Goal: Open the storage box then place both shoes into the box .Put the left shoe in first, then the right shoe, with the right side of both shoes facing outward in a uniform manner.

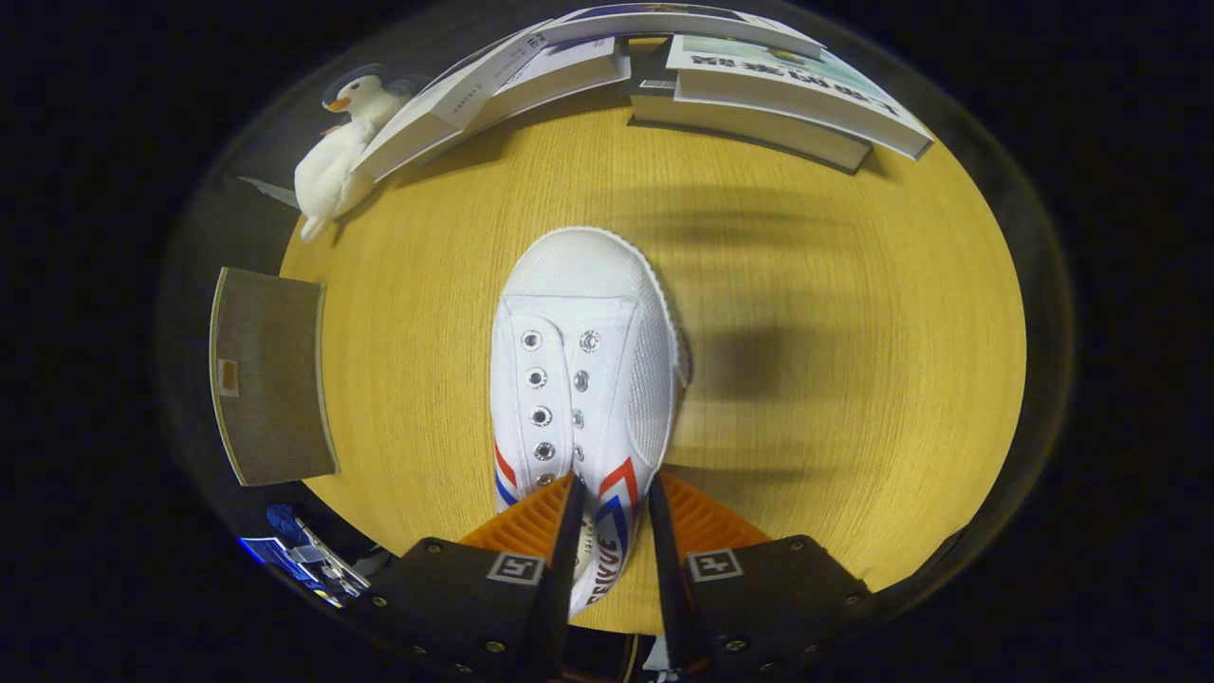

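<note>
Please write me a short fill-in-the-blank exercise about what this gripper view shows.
1. The tool is shut on the side of a white ____, whose toe points away from the fingers.
2. The shoe hangs over a round ____ table.
3. Beyond the shoe's toe, at the table's far edge, lie stacked ____.
4. Beside the books sits a white plush ____.

Missing words: shoe; wooden; books; bird
</note>
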Motion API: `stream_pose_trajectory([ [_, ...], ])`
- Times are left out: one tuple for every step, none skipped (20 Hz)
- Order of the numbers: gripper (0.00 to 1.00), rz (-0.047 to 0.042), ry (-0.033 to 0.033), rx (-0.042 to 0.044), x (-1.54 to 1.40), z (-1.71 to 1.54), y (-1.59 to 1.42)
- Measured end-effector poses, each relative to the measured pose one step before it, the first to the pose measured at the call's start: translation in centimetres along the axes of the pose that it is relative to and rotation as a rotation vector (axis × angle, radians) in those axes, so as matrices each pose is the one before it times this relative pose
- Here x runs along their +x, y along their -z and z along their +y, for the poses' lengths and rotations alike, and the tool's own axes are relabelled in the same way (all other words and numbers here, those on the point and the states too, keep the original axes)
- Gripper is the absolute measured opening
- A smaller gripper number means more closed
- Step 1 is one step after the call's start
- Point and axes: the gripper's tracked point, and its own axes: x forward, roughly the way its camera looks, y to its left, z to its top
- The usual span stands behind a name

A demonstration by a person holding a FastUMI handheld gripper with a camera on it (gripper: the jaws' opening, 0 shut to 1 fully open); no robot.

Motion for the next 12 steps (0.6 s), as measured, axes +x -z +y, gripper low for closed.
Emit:
stream_pose_trajectory([
  [0.4,0.00301,0.01474,-0.03394,-1.201,-0.437,-0.373],
  [0.31,-0.00679,0.01679,-0.00202,0.402,-0.199,0.049],
  [0.21,-0.00709,-0.00644,0.03299,-0.813,0.001,-0.087],
  [0.07,0.00266,-0.00533,0.00897,0.335,0.075,0.226],
  [0.07,0.00863,-0.00154,0.01359,0.071,-0.012,0.209],
  [0.07,0.01246,-0.01008,0.01553,-0.279,0.205,0.23],
  [0.06,0.01282,-0.0143,0.01333,-0.377,0.363,0.328],
  [0.06,0.00708,-0.01867,0.01401,-0.577,0.469,0.194],
  [0.06,-0.00064,-0.01228,0.00409,-0.501,0.392,0.017],
  [0.06,-0.00706,-0.00515,0.00404,-0.658,0.407,-0.113],
  [0.06,-0.00529,0.00079,-0.0026,-0.791,0.46,0.006],
  [0.06,-0.00896,0.0009,-0.00814,-0.861,0.508,-0.162],
])
